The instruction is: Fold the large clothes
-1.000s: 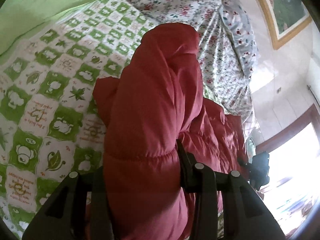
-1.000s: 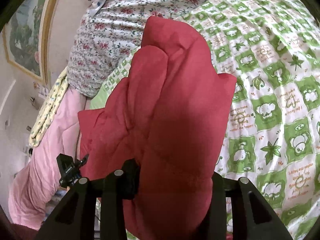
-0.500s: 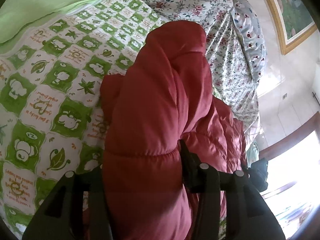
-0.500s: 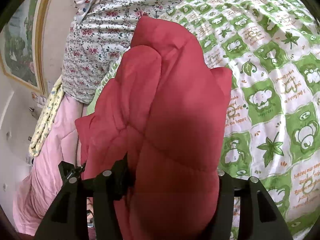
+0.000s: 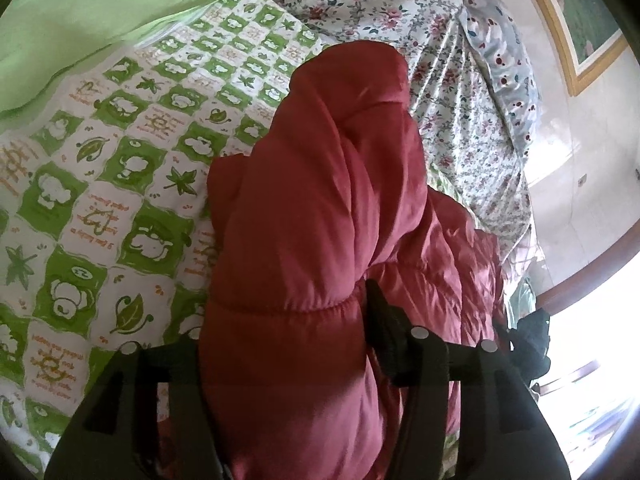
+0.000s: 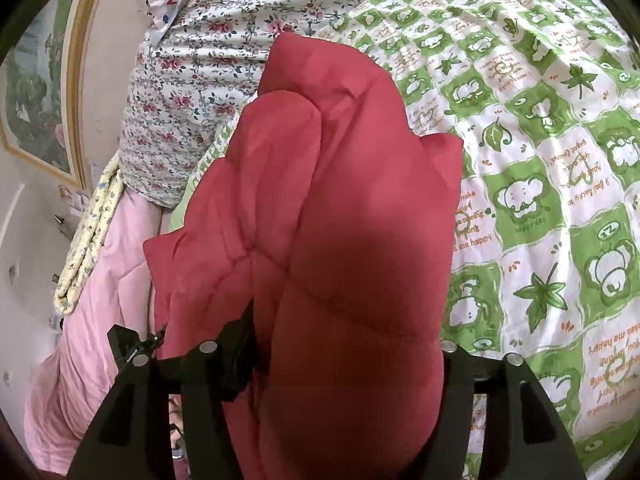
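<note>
Left tool (image 5: 288, 360) and right tool (image 6: 344, 364) each clamp a red padded jacket (image 5: 320, 208); its long axis extends straight ahead over the bed (image 6: 540, 140).

Left gripper (image 5: 284, 344) clamped on a thick fold of the red padded jacket (image 5: 320, 208), black fingers (image 5: 384, 332) pressed into the padding on either side. Right gripper (image 6: 344, 356) likewise closed on a bunched fold of the same jacket, one finger (image 6: 236, 360) visible at its left, the other mostly hidden behind fabric.
</note>
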The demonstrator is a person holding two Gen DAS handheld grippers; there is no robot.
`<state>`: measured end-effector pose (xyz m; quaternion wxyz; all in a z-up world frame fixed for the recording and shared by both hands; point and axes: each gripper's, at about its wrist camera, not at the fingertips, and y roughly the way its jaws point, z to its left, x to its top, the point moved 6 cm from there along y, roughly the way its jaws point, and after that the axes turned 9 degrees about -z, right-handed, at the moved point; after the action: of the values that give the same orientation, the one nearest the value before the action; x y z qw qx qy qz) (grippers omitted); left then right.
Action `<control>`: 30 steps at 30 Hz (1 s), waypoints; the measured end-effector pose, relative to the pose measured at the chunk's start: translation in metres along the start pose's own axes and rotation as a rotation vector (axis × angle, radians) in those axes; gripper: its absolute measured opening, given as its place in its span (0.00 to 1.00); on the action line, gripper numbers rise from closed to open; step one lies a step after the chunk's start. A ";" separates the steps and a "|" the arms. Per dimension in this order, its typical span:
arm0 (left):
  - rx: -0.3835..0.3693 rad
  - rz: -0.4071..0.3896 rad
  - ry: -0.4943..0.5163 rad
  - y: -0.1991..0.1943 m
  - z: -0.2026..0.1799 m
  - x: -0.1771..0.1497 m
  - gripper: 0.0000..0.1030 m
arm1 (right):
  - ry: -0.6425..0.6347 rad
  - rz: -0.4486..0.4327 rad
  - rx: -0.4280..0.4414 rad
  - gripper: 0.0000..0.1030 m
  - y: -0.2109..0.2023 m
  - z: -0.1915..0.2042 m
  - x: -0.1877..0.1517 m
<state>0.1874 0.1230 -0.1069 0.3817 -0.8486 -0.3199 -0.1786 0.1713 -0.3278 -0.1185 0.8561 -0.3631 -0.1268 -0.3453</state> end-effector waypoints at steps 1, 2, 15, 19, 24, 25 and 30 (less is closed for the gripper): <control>0.002 0.002 -0.001 -0.001 0.000 0.000 0.53 | -0.003 0.001 -0.003 0.64 0.000 0.000 0.000; 0.005 0.003 -0.003 -0.002 0.000 0.001 0.55 | -0.006 0.001 -0.006 0.65 0.000 0.000 0.000; 0.104 -0.071 0.059 -0.035 -0.001 0.016 0.70 | -0.002 -0.005 -0.044 0.75 -0.002 -0.001 0.004; 0.108 -0.099 0.063 -0.048 -0.002 0.021 0.70 | -0.012 -0.022 -0.070 0.77 -0.009 0.001 0.005; 0.112 -0.109 0.124 -0.056 -0.018 0.017 0.70 | -0.056 -0.069 -0.129 0.78 -0.027 0.005 0.007; 0.108 -0.108 0.134 -0.057 -0.022 0.016 0.70 | -0.071 -0.082 -0.144 0.78 -0.031 0.007 0.007; 0.102 -0.109 0.209 -0.060 -0.046 0.008 0.70 | -0.152 -0.139 -0.213 0.78 -0.052 0.019 0.008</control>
<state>0.1496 0.1210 -0.0406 0.4452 -0.7861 -0.3328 -0.2703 0.1425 -0.3440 -0.0737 0.7746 -0.4673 -0.1790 -0.3868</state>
